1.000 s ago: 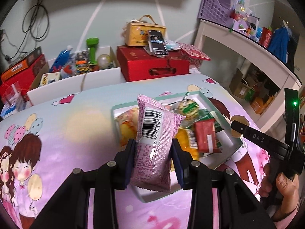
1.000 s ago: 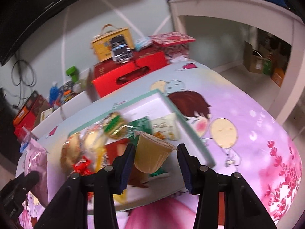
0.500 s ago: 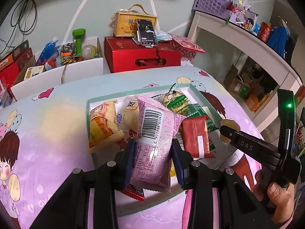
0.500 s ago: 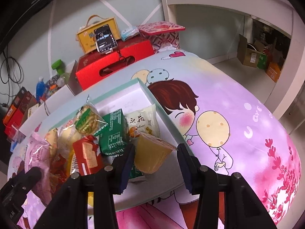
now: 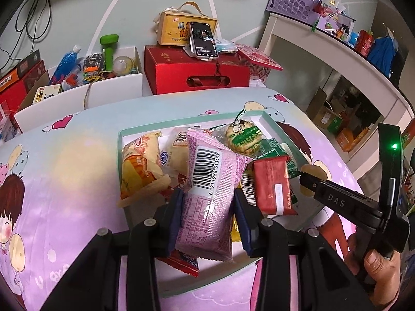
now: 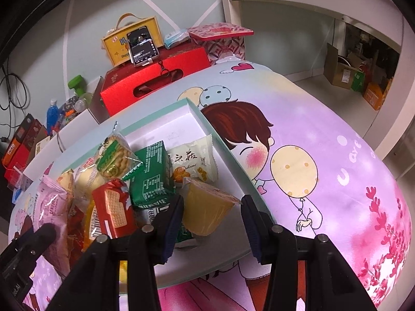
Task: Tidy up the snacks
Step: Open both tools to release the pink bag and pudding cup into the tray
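A shallow mint-rimmed white box (image 5: 269, 120) (image 6: 228, 153) on the table holds several snack packets. My left gripper (image 5: 208, 217) is shut on a pink barcoded packet (image 5: 210, 194) and holds it over the box's near side. My right gripper (image 6: 211, 223) is shut on a yellow jelly cup (image 6: 207, 212) over the box's near right part. In the box lie a red wafer pack (image 6: 114, 210), a green pack (image 6: 151, 176), a cream packet (image 6: 193, 162) and a biscuit pack (image 6: 114, 156). The pink packet also shows in the right wrist view (image 6: 52, 207).
A cartoon-print cloth (image 6: 324, 155) covers the table. Behind it stand a red carton (image 5: 197, 73) with a phone (image 5: 203, 40) and a yellow box (image 5: 176, 27), plus a white bin of bottles (image 5: 85, 67). A white shelf (image 5: 337, 59) stands to the right.
Both grippers have moved forward over the box with their snacks still held. The box and its packets now sit closer and lower in both views.
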Demonstrator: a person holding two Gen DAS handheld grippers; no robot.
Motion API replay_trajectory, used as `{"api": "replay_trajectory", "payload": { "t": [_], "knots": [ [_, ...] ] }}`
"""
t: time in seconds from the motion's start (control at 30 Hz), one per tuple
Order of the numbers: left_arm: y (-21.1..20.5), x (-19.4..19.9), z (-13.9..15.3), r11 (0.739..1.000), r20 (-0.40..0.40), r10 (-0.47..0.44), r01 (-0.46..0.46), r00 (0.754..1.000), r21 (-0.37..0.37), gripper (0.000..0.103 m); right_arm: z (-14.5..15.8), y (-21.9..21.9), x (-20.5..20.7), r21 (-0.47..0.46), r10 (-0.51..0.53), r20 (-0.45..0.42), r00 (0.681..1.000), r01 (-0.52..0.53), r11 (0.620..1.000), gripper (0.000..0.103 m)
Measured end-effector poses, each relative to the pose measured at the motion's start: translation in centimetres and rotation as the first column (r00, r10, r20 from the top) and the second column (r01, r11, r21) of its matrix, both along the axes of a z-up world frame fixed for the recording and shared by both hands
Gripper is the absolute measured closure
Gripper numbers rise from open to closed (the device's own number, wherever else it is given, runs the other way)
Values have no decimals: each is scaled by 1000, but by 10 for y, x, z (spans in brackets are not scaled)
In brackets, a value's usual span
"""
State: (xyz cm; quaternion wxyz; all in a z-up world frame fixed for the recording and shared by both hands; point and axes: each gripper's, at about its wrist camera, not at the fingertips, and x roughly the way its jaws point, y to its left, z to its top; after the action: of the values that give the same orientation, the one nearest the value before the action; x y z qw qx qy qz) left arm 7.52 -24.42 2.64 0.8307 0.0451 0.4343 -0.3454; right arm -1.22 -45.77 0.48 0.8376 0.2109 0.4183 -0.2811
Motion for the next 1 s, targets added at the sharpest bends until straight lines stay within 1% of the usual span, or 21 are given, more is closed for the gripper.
{"api": "replay_trajectory", "payload": {
  "t": [0.03,0.2,0.37,0.4,0.43,0.53,0.57,0.63,0.67,0.7,0.8,0.83,0.87,0.9,0.93,1.0],
  "knots": [
    [0,0,0,1000,1,0,0,1000,2,59,-1,0,0,1,0,-3,1000,0,1000,54],
    [1,-1,6,1000,11,0,1,1000,-8,53,-3,-2,1,11,0,-12,1000,0,1000,54],
    [9,1,11,999,12,30,-30,999,-11,51,-4,-2,1,12,0,-18,1000,0,1000,54],
    [12,3,11,999,9,41,-41,999,-13,45,-3,-1,1,10,3,-14,1000,-3,1000,54],
    [17,4,11,998,8,57,-57,998,-14,37,-3,-1,2,8,4,-14,1000,-4,1000,53],
    [30,8,12,995,7,96,-96,995,-17,34,-3,-1,2,11,7,-13,1000,-7,1000,42],
    [35,11,11,993,4,113,-113,994,-15,33,-3,0,2,11,9,-13,1000,-9,1000,42],
    [44,14,10,989,5,148,-148,989,-5,23,-2,1,1,8,10,-10,1000,-10,1000,39],
    [49,16,9,986,8,169,-169,986,2,20,-1,2,0,5,9,-6,1000,-9,1000,35],
    [54,17,8,983,11,184,-184,983,7,17,0,2,-1,3,9,-2,1000,-8,1000,32],
    [72,22,6,970,23,241,-241,970,15,16,4,8,-4,-3,17,17,1000,-17,1000,23],
    [80,23,6,962,38,272,-272,962,17,14,5,10,-5,-5,23,22,999,-23,1000,19],
    [85,23,6,957,48,288,-289,957,20,13,6,14,-5,-9,30,28,999,-30,1000,13],
    [92,23,6,949,68,311,-314,948,29,9,7,17,-6,-14,36,31,999,-35,999,9],
    [98,23,6,943,82,326,-330,942,40,4,8,19,-6,-20,40,34,999,-39,999,2],
    [109,23,7,935,104,343,-350,934,54,3,11,27,-6,-40,57,44,997,-55,998,0]
  ]
}}
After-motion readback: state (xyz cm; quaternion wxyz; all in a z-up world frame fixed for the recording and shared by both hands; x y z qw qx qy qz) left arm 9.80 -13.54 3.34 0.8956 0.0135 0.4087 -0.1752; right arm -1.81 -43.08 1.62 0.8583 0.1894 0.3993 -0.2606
